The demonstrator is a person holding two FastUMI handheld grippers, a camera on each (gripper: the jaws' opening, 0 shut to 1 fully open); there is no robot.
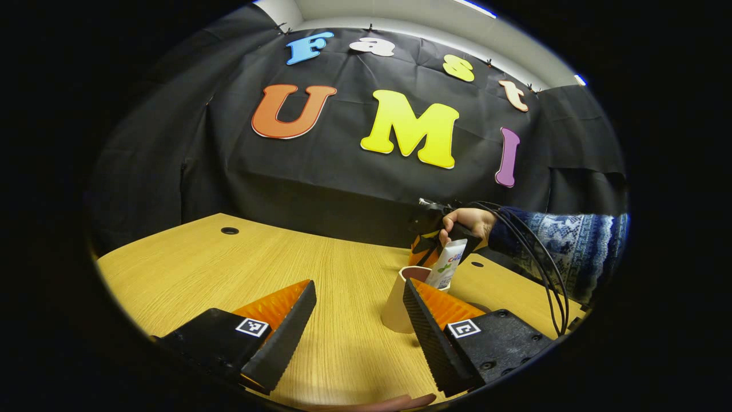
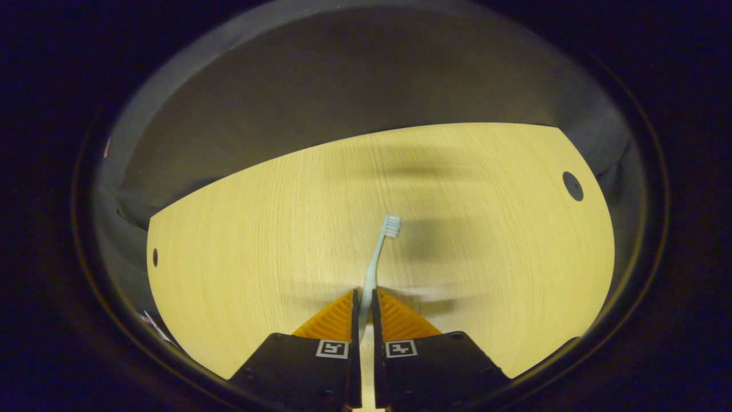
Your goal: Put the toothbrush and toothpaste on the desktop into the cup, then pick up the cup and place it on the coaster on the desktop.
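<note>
Left tongs (image 1: 357,320) spread wide above the desk (image 1: 229,269), beside the cup (image 1: 400,303). Right tongs (image 2: 364,312) pinch the toothbrush (image 2: 377,257).

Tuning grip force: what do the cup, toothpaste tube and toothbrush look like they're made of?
Cup: matte beige, no gloss; could be plastic or ceramic, can't tell. Toothpaste tube: white printed tube, likely soft plastic, standing in the cup. Toothbrush: pale, smooth, thin handle with white bristles, probably moulded plastic, pinched in the right gripper.
</note>
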